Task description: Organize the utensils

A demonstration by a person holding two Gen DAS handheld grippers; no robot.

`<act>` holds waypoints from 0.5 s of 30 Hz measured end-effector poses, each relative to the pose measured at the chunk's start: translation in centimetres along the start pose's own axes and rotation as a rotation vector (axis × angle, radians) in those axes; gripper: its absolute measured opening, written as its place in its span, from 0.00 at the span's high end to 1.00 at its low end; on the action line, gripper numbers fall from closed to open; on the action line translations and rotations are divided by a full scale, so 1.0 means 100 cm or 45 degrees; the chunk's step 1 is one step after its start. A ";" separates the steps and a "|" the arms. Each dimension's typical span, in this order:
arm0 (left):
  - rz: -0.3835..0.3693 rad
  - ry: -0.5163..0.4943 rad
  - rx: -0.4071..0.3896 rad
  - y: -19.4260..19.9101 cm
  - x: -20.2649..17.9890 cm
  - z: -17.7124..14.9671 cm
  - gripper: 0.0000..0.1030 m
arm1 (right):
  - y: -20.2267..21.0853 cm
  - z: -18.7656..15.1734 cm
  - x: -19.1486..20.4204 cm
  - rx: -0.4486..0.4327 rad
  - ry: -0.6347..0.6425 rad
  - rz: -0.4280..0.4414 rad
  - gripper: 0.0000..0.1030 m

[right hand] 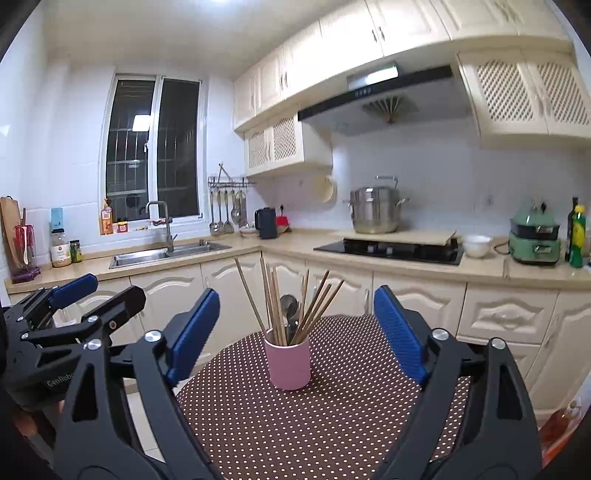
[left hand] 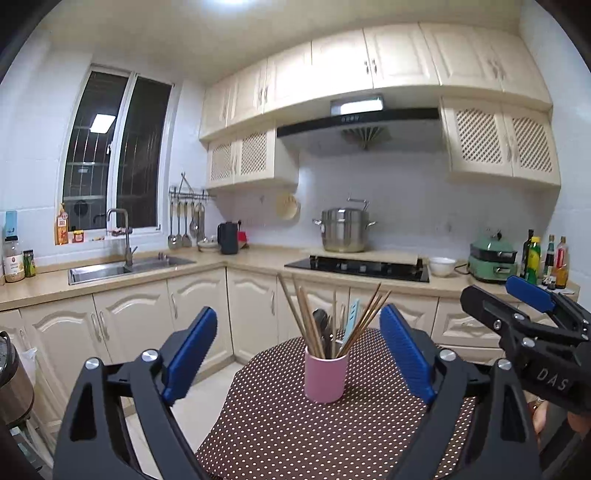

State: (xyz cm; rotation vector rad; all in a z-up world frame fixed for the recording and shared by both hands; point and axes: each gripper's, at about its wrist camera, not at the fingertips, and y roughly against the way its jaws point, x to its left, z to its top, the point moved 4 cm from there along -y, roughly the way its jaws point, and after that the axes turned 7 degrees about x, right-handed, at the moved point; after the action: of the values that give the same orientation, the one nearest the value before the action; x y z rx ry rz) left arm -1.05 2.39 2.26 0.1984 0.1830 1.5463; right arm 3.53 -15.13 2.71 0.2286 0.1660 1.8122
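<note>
Both hand-held grippers (left hand: 298,350) (right hand: 295,332) wide open

Bright, even ceiling light (left hand: 229,2), dark window (left hand: 114,151), strong fisheye bending and black corners.

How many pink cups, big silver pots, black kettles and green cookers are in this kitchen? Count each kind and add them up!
pink cup: 1
silver pot: 1
black kettle: 1
green cooker: 1
Total: 4
</note>
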 end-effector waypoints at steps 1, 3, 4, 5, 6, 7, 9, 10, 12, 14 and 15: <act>-0.004 0.000 -0.006 0.003 0.000 0.000 0.13 | 0.005 0.001 0.000 -0.008 0.002 -0.009 0.15; -0.007 0.005 -0.013 0.009 0.000 0.001 0.13 | 0.011 0.003 0.002 -0.020 0.008 -0.023 0.14; -0.009 0.009 -0.018 0.011 0.000 0.001 0.13 | 0.015 0.003 0.003 -0.029 0.015 -0.028 0.14; -0.012 0.015 -0.024 0.014 0.000 0.001 0.13 | 0.018 0.003 0.005 -0.036 0.022 -0.033 0.14; -0.014 0.020 -0.026 0.015 0.001 0.002 0.12 | 0.021 0.003 0.007 -0.042 0.032 -0.040 0.14; -0.016 0.025 -0.025 0.019 0.002 0.002 0.12 | 0.025 0.003 0.009 -0.050 0.042 -0.047 0.13; -0.018 0.033 -0.027 0.022 0.003 0.002 0.12 | 0.029 0.003 0.012 -0.061 0.056 -0.051 0.13; -0.017 0.038 -0.030 0.024 0.002 0.001 0.12 | 0.032 0.003 0.014 -0.067 0.062 -0.050 0.12; -0.015 0.045 -0.036 0.027 0.003 0.002 0.12 | 0.035 0.002 0.015 -0.074 0.074 -0.064 0.12; -0.014 0.046 -0.042 0.029 0.003 0.002 0.12 | 0.039 0.002 0.018 -0.087 0.090 -0.076 0.11; -0.013 0.046 -0.044 0.031 0.003 0.001 0.12 | 0.040 0.001 0.019 -0.092 0.097 -0.080 0.11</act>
State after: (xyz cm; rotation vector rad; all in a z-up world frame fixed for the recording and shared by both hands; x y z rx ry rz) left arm -3.97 2.76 3.14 0.1417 0.1854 1.5425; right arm -0.68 -14.28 3.92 0.1020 0.1595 1.7616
